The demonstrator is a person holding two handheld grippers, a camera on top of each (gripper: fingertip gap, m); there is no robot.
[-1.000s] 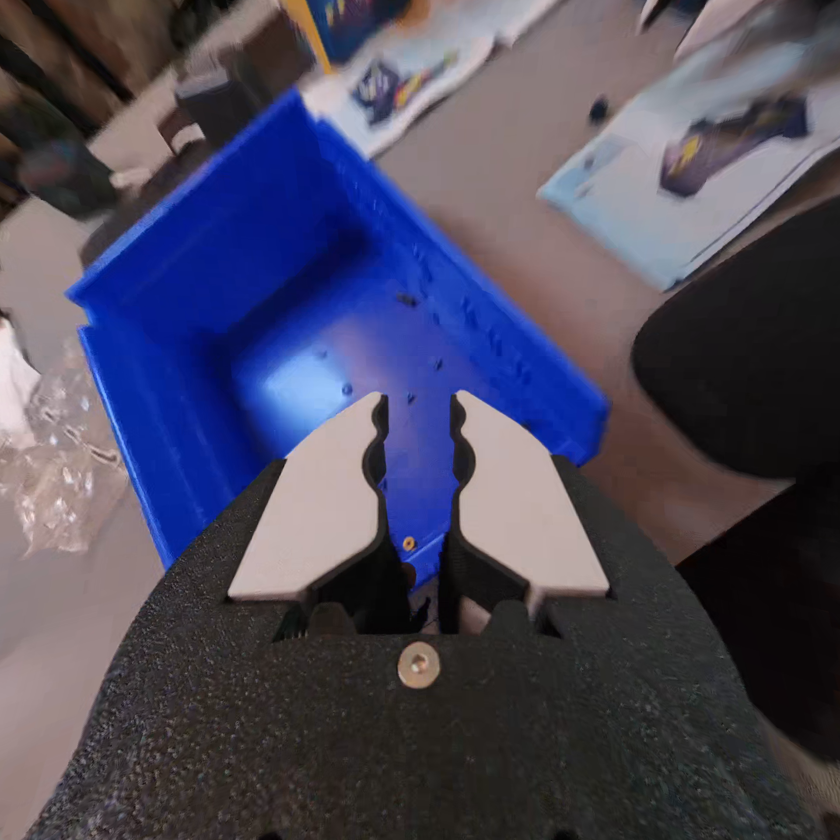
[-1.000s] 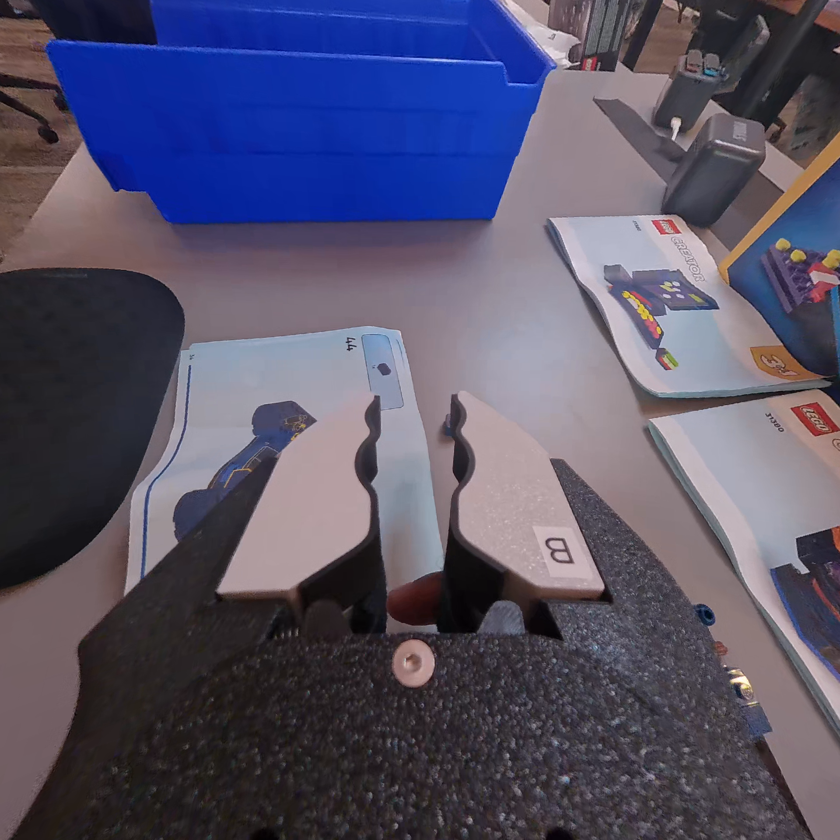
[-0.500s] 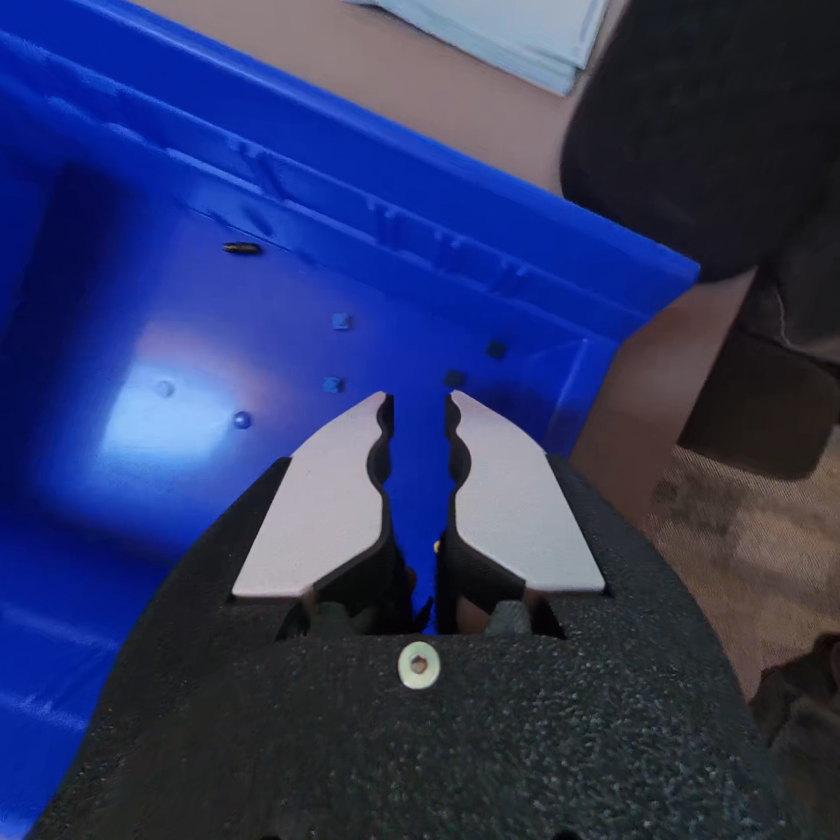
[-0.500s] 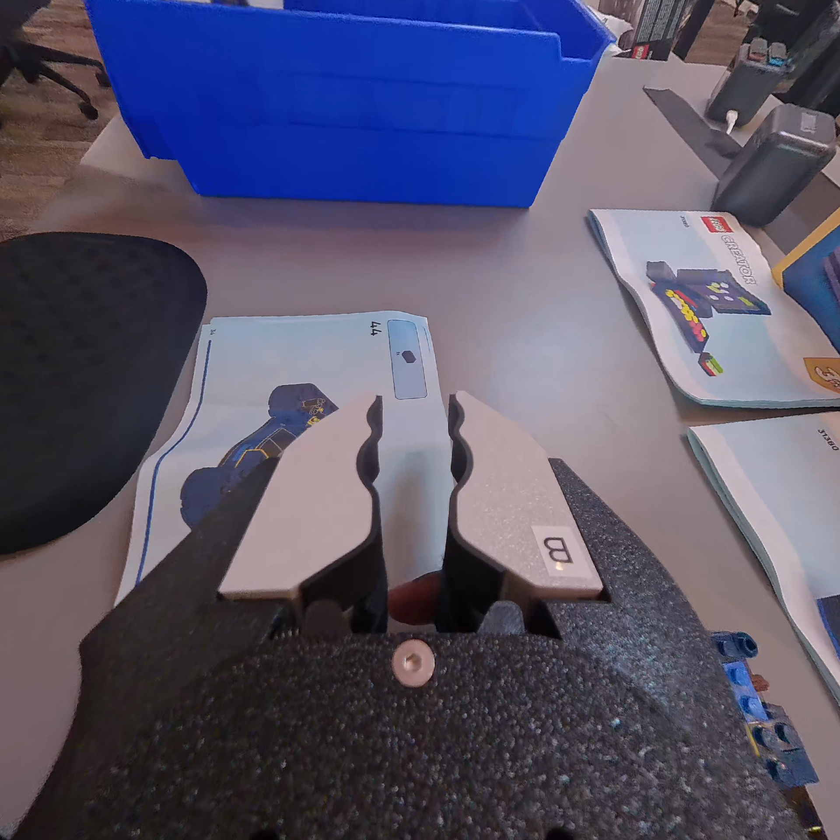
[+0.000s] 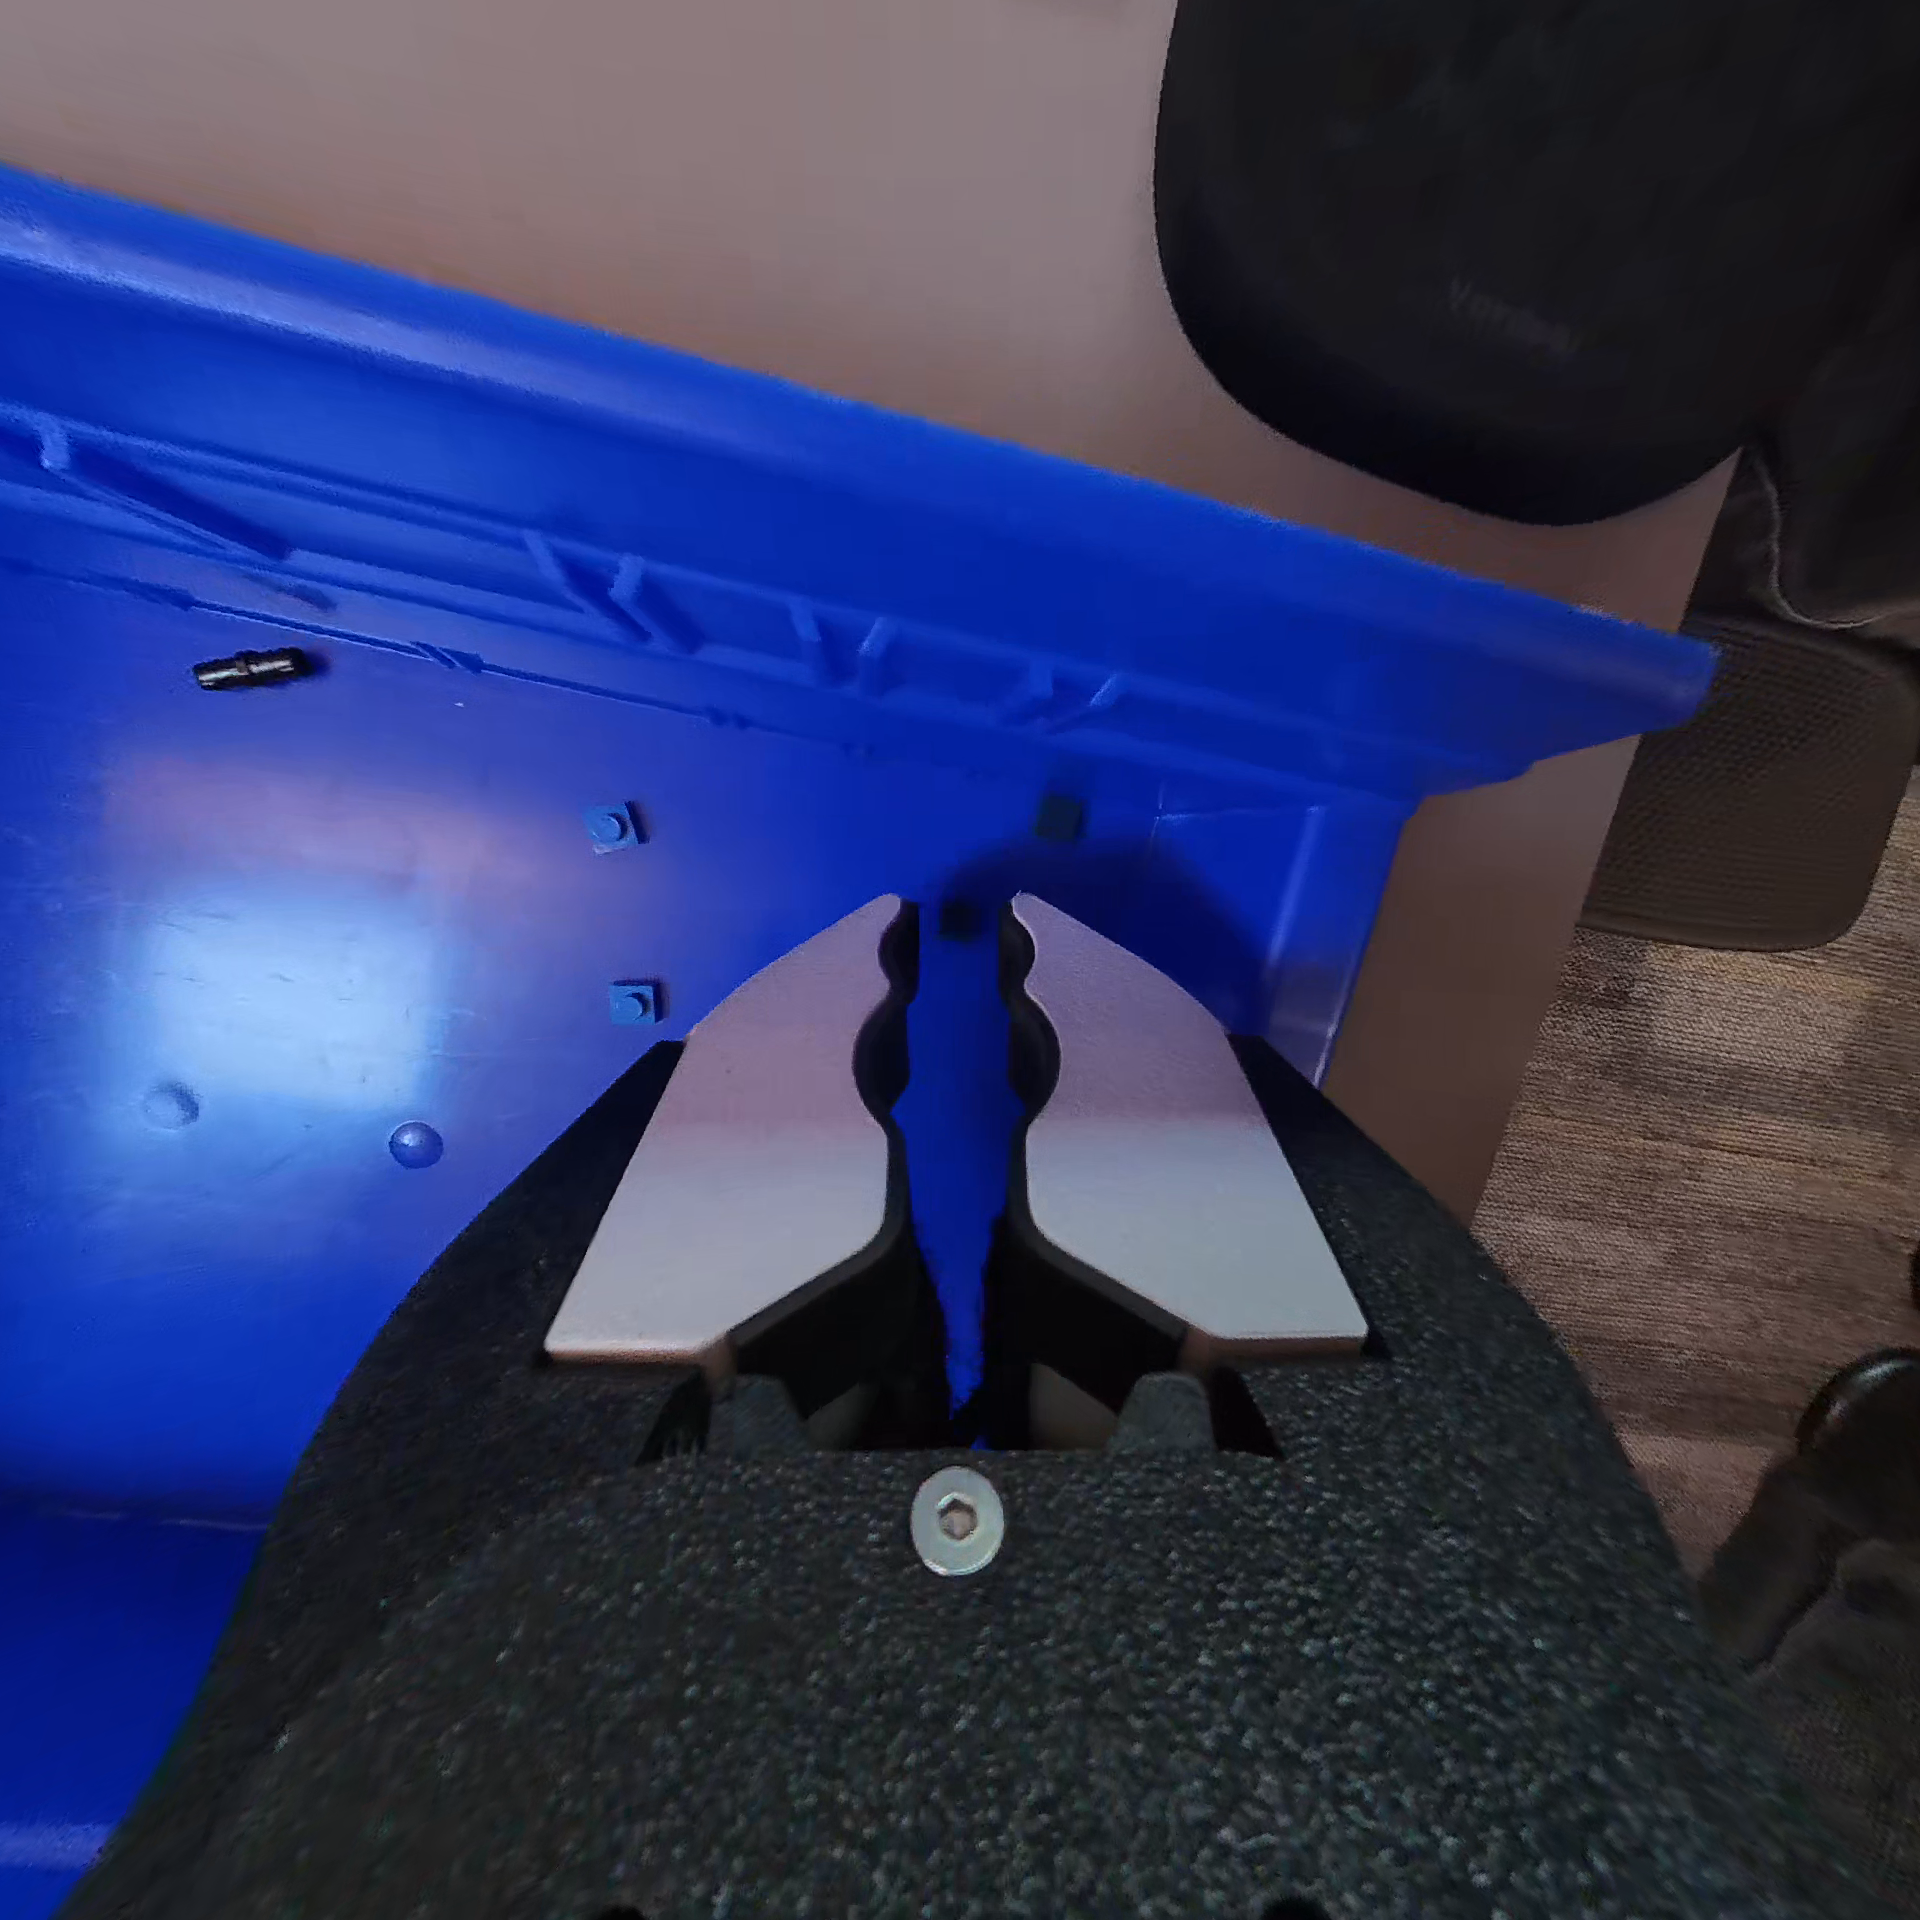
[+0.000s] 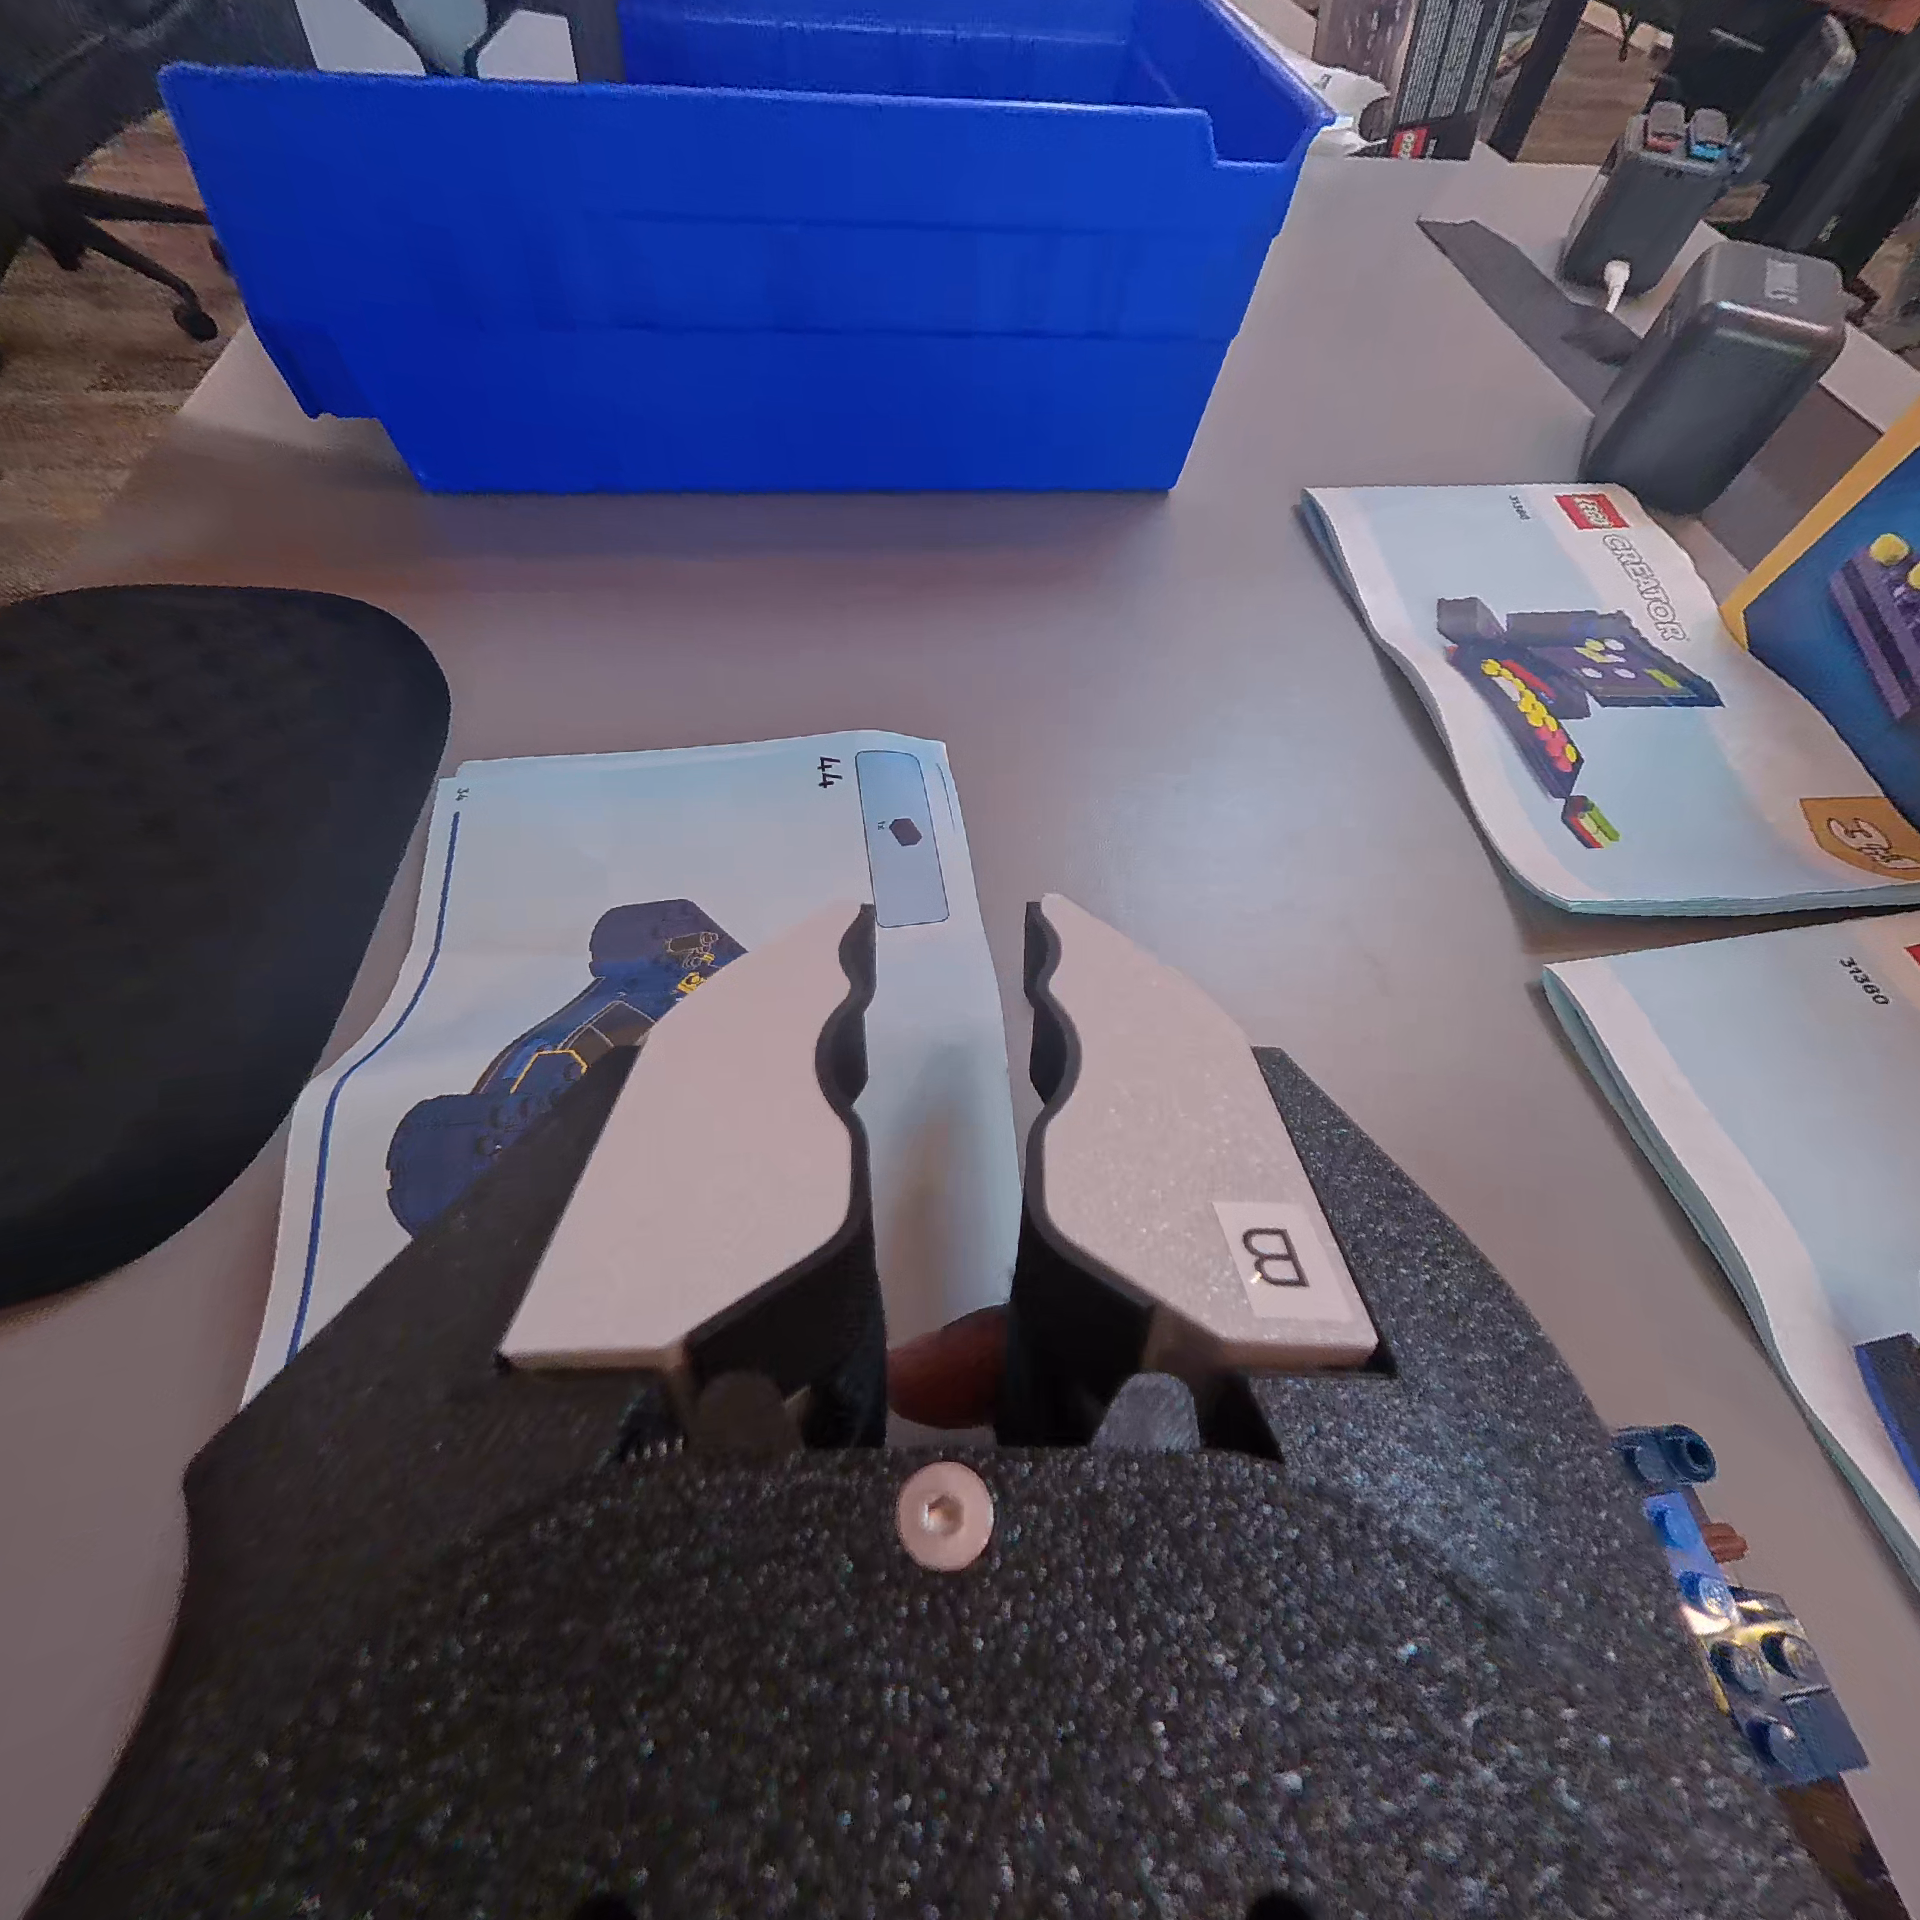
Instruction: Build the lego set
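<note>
— While the left gripper (image 5: pixel 956 909) reaches into the deep blue plastic bin (image 5: pixel 935 499), what lies at its fingers?

— A tiny dark square plastic tile (image 5: pixel 956 921), flat on the bin floor right between the tips. The fingers stand narrowly apart, with blue floor showing on either side of the tile, so nothing is gripped.

— How would that tile handle?

— Probably very light, stiff and smooth. It sits so low that only two opposite edges offer a hold, and it could easily skid on the glossy floor. A second dark tile (image 5: pixel 1060 818) lies near, and two blue studded squares (image 5: pixel 613 828) farther left.

— And the right gripper (image 6: pixel 948 914)?

— Its fingers are spread and bare, hovering over a pale blue printed instruction sheet (image 6: pixel 644 831) on the grey surface (image 6: pixel 1143 644), well apart from the bin.
</note>
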